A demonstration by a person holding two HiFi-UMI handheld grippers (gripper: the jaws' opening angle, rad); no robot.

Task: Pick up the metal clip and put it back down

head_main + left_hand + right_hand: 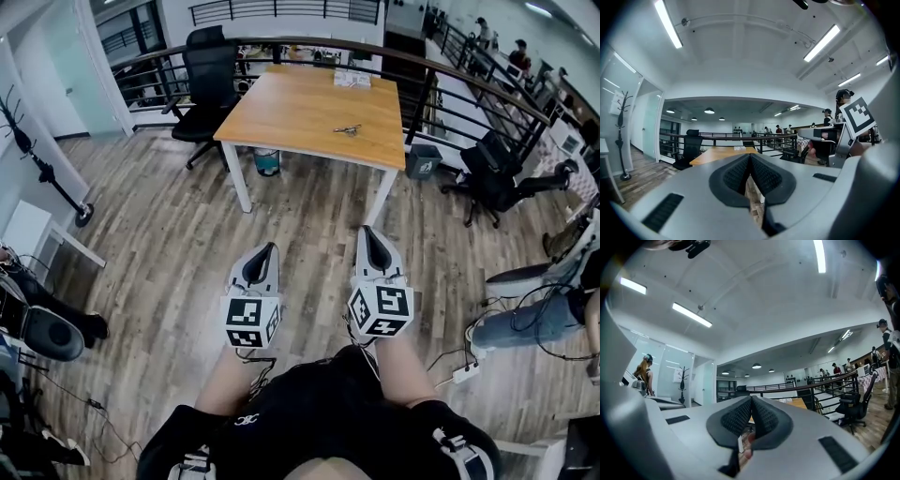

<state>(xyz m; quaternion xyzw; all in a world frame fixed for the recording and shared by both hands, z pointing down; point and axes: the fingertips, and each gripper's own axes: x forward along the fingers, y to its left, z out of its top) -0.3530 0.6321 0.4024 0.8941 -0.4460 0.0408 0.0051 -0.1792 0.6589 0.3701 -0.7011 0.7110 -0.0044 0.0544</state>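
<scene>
The wooden table (300, 112) stands well ahead of me, out of reach. So I carry my left gripper (271, 247) and right gripper (367, 231) short of its near edge, jaws pressed together on nothing. The metal clip (348, 129) lies right of the table's middle.

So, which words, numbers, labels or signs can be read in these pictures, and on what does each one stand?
No text can be read anywhere.
Left marker cube and right marker cube: black-and-white squares only, no letters.
Papers on the wooden table: print too small to read.
Dark bin: light mark, too small to read.
Black shirt: small white logo, too blurred to read.
</scene>
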